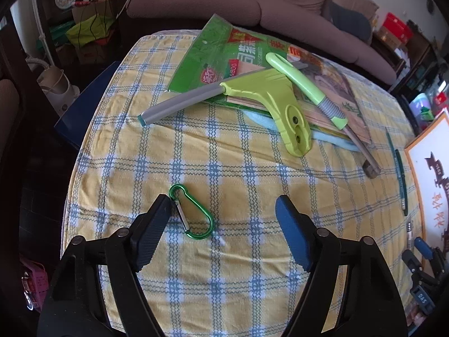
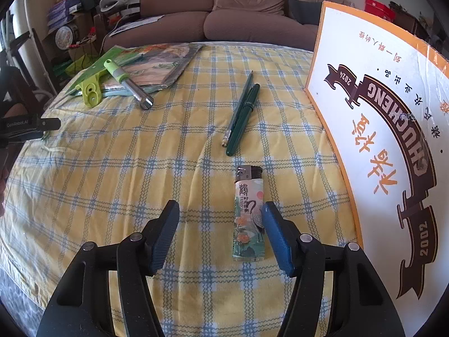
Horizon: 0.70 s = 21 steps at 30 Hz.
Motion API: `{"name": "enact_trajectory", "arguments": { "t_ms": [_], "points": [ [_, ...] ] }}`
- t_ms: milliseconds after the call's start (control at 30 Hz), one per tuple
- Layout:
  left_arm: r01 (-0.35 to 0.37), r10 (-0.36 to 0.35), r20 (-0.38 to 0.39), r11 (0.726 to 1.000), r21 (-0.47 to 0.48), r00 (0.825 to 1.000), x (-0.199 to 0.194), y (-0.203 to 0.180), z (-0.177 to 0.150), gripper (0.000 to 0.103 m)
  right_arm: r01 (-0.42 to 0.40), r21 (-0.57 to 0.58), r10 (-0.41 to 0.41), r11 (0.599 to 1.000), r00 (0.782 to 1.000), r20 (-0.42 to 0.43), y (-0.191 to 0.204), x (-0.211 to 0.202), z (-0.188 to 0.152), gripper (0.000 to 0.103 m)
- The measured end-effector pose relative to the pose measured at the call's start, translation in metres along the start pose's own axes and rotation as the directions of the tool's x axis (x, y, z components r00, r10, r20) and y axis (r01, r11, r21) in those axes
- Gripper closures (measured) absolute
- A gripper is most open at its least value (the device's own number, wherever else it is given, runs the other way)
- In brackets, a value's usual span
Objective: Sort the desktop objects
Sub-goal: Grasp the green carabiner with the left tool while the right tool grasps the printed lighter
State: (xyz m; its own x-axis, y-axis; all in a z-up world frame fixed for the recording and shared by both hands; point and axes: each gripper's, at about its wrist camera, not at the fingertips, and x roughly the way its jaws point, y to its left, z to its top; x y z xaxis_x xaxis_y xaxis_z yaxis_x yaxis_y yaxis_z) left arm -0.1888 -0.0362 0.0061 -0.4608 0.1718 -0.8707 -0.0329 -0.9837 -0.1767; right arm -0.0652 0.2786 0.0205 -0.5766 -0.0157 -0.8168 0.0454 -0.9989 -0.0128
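Observation:
A green carabiner (image 1: 192,212) lies flat on the yellow checked tablecloth (image 1: 224,168), between my left gripper's (image 1: 221,199) open fingers and right beside the left finger (image 1: 151,230). In the right wrist view a printed lighter (image 2: 249,213) lies on the cloth inside my right gripper's (image 2: 220,206) open jaws. It rests against the blue right pad (image 2: 276,236), with a wide gap to the other finger. Neither gripper holds anything.
A green squeegee (image 1: 252,92) and a green-handled tool (image 1: 306,81) lie on a green packet (image 1: 224,53) and booklets at the back. A dark green pen (image 2: 242,120) and a pencil (image 2: 238,109) lie mid-table. A white, orange-edged board (image 2: 378,126) stands along the right. A sofa (image 2: 224,14) is behind.

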Motion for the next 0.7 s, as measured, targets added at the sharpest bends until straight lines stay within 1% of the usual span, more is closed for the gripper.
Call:
{"name": "enact_trajectory", "arguments": {
  "t_ms": [33,100,133,167,200,233,267,333,367,467,533,633,667,700],
  "points": [
    [0.003,-0.003,0.005,1.000,0.004,1.000,0.000,0.000,0.000,0.038,0.005,-0.001,-0.005,1.000,1.000,0.000,-0.001,0.001,0.000,0.044],
    [0.000,-0.001,0.002,1.000,0.015,1.000,0.001,0.000,0.002,0.047,0.022,-0.012,-0.022,1.000,1.000,-0.007,-0.001,0.003,0.000,0.050],
    [0.013,-0.013,0.003,1.000,0.018,1.000,0.001,0.000,0.002,0.051,0.024,-0.016,-0.025,1.000,1.000,-0.011,-0.001,0.005,0.000,0.053],
    [0.031,-0.031,-0.002,0.999,0.017,1.000,0.000,0.002,0.003,0.057,0.022,-0.015,-0.022,1.000,1.000,-0.020,-0.002,0.006,0.000,0.053],
    [0.042,-0.042,-0.007,0.999,0.018,0.999,0.000,0.003,0.003,0.073,0.014,-0.006,-0.014,1.000,0.999,-0.029,-0.004,0.008,0.000,0.054],
    [0.059,-0.058,-0.019,0.998,0.019,0.998,0.000,0.005,0.004,0.087,0.003,0.007,-0.003,1.000,1.000,-0.030,-0.005,0.007,0.000,0.057],
    [0.071,-0.071,-0.030,0.997,0.018,0.997,0.000,0.006,0.004,0.088,-0.008,0.015,0.009,1.000,0.999,-0.032,-0.006,0.007,0.000,0.060],
    [0.076,-0.075,-0.034,0.997,0.020,0.997,-0.003,0.008,0.003,0.088,-0.020,0.021,0.021,1.000,0.999,-0.036,-0.006,0.007,0.001,0.077],
    [0.077,-0.077,-0.032,0.997,0.016,0.997,-0.004,0.009,0.003,0.088,-0.016,0.022,0.016,1.000,0.999,-0.036,-0.006,0.008,0.002,0.080],
    [0.083,-0.084,-0.033,0.996,-0.016,0.996,-0.007,0.013,0.002,0.088,-0.032,0.038,0.033,0.999,0.999,-0.038,-0.008,0.007,0.001,0.080],
    [0.069,-0.069,-0.032,0.998,-0.002,0.997,-0.005,0.011,0.002,0.087,-0.037,0.046,0.039,0.998,0.998,-0.039,-0.009,0.007,0.000,0.072],
    [0.048,-0.047,-0.027,0.998,0.034,0.999,-0.003,0.004,0.001,0.087,-0.026,0.035,0.027,0.999,0.999,-0.035,-0.007,0.007,-0.001,0.072],
    [0.045,-0.044,-0.024,0.998,0.043,0.999,-0.003,0.002,0.000,0.087,-0.024,0.032,0.025,0.999,0.999,-0.032,-0.007,0.007,-0.001,0.073],
    [0.045,-0.044,-0.023,0.998,0.048,0.999,-0.003,0.001,0.000,0.088,-0.028,0.032,0.029,0.999,0.999,-0.027,-0.007,0.007,-0.001,0.081]
  ]
}}
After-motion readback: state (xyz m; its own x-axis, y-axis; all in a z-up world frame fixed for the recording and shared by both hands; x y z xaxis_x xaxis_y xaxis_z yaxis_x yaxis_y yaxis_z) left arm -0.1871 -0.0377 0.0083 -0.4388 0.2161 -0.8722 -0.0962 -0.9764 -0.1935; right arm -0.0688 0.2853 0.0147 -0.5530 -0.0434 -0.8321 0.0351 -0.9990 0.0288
